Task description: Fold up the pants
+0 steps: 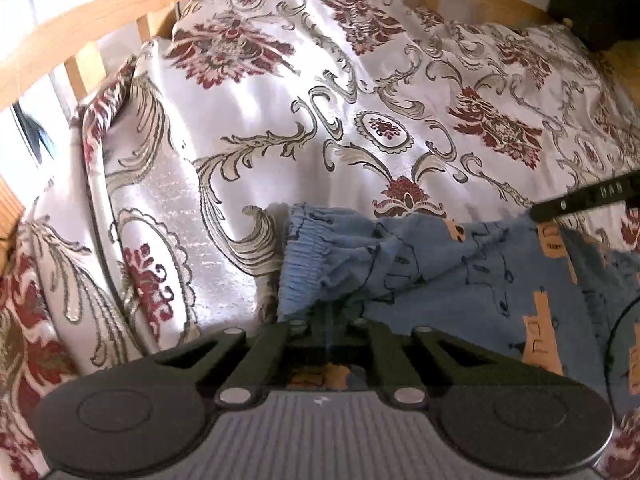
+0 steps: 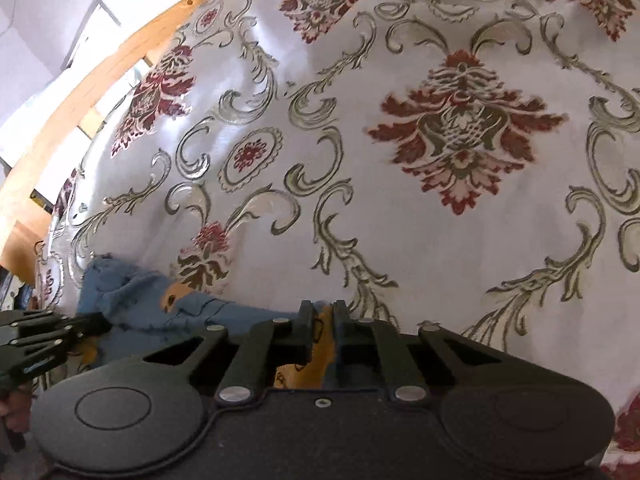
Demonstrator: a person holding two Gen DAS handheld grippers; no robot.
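Observation:
The blue pants [image 1: 460,276], printed with orange shapes, lie on the bedspread [image 1: 280,92]; a ribbed elastic band [image 1: 304,248] is at their left end. My left gripper [image 1: 329,320] is shut on the near edge of the pants, and the cloth bunches over its fingertips. In the right wrist view, my right gripper [image 2: 323,306] is shut on the pants [image 2: 136,300], with an orange patch of cloth pinched in the narrow gap between its fingers. Each gripper shows in the other's view: the right gripper [image 1: 588,196] at the pants' far right edge, the left gripper [image 2: 80,328] at the lower left.
The white bedspread [image 2: 400,220] with red flowers and olive scrolls covers the bed. A wooden bed rail [image 1: 100,20] runs along the far left side, and the same rail [image 2: 80,112] shows in the right wrist view. A patterned pillow [image 1: 132,208] lies to the left.

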